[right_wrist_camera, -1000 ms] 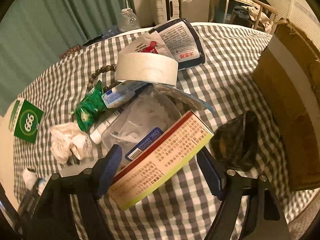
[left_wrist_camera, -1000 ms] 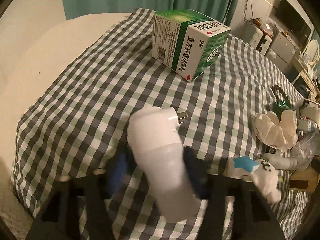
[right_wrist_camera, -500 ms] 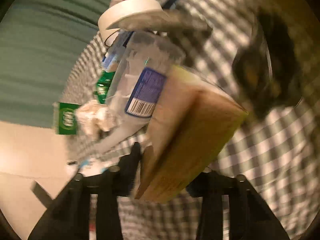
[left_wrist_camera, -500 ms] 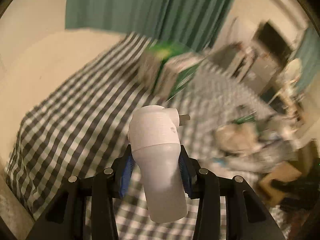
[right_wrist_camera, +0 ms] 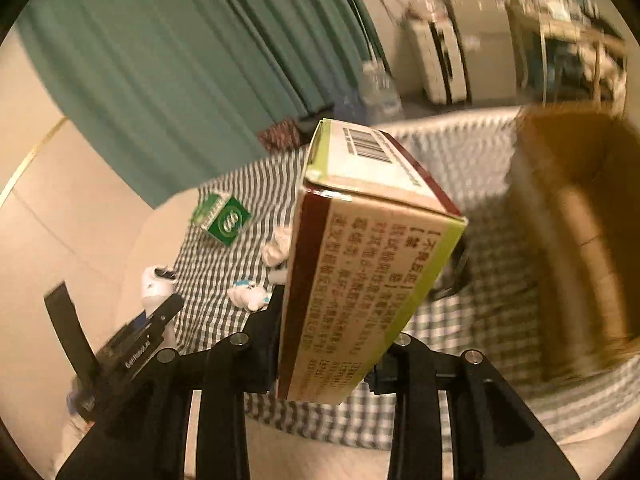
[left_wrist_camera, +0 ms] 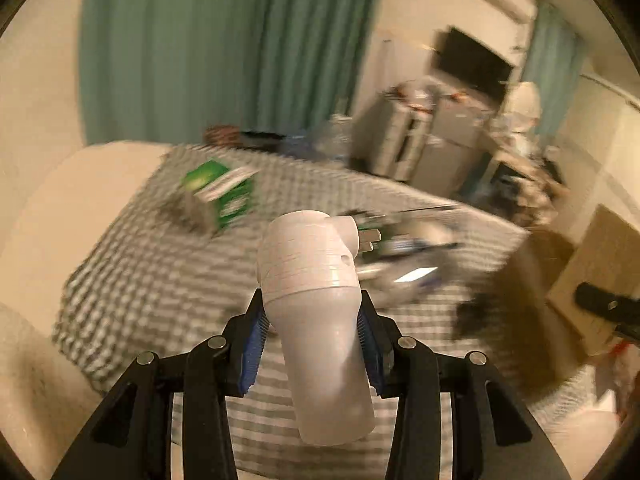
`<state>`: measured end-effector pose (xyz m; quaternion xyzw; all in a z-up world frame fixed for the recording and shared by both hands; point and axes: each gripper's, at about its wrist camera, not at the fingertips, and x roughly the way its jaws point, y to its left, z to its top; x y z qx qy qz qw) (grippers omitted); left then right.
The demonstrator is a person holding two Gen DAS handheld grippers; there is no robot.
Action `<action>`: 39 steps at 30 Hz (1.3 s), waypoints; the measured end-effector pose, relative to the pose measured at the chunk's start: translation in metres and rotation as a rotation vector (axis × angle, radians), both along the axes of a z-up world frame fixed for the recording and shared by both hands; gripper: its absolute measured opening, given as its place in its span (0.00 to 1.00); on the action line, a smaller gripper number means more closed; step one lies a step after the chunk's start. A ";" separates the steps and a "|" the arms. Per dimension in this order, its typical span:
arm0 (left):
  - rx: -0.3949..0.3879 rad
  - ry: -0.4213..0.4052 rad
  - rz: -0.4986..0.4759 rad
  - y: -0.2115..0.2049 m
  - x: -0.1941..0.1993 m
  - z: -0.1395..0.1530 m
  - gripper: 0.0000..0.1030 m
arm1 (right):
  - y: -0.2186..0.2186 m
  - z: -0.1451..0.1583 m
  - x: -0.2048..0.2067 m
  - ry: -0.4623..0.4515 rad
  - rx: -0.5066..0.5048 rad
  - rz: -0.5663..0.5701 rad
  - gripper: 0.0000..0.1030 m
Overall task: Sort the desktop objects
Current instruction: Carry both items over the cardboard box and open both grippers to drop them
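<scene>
My left gripper (left_wrist_camera: 312, 344) is shut on a white plug-in device (left_wrist_camera: 316, 300) with metal prongs at its top, held above the checked tablecloth (left_wrist_camera: 152, 276). My right gripper (right_wrist_camera: 328, 344) is shut on a tan and yellow-green medicine box (right_wrist_camera: 360, 264), held upright above the table. The left gripper with the white device also shows in the right wrist view (right_wrist_camera: 154, 300), at the left. A green and white medicine box (left_wrist_camera: 218, 192) stands at the far left of the table; it also shows in the right wrist view (right_wrist_camera: 222, 220).
An open cardboard box (right_wrist_camera: 580, 220) stands at the right of the table. A crumpled tissue (right_wrist_camera: 280, 248) and a white and blue toy (right_wrist_camera: 248, 296) lie on the cloth. A blurred pile of packets (left_wrist_camera: 404, 248) and a dark object (left_wrist_camera: 480, 312) lie further on.
Both grippers have lifted up and away from the table with their objects. The right gripper closed on the tan box and raised it upright. Both views have swung toward the room.
</scene>
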<state>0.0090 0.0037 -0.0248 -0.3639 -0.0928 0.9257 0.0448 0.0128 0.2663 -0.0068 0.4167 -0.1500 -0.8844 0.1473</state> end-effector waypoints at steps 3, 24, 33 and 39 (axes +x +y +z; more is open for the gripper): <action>0.004 0.038 -0.062 0.039 0.011 0.037 0.42 | 0.026 0.027 0.028 0.043 0.037 -0.020 0.30; -0.079 0.048 -0.541 0.382 0.004 0.056 0.42 | 0.229 0.020 0.063 -0.009 0.229 -0.493 0.30; -0.250 0.057 -0.473 0.396 -0.037 0.038 0.85 | 0.245 0.008 0.028 -0.061 0.334 -0.556 0.41; -0.235 0.102 -0.431 0.350 -0.039 0.061 0.88 | 0.239 0.024 0.026 -0.010 0.355 -0.555 0.56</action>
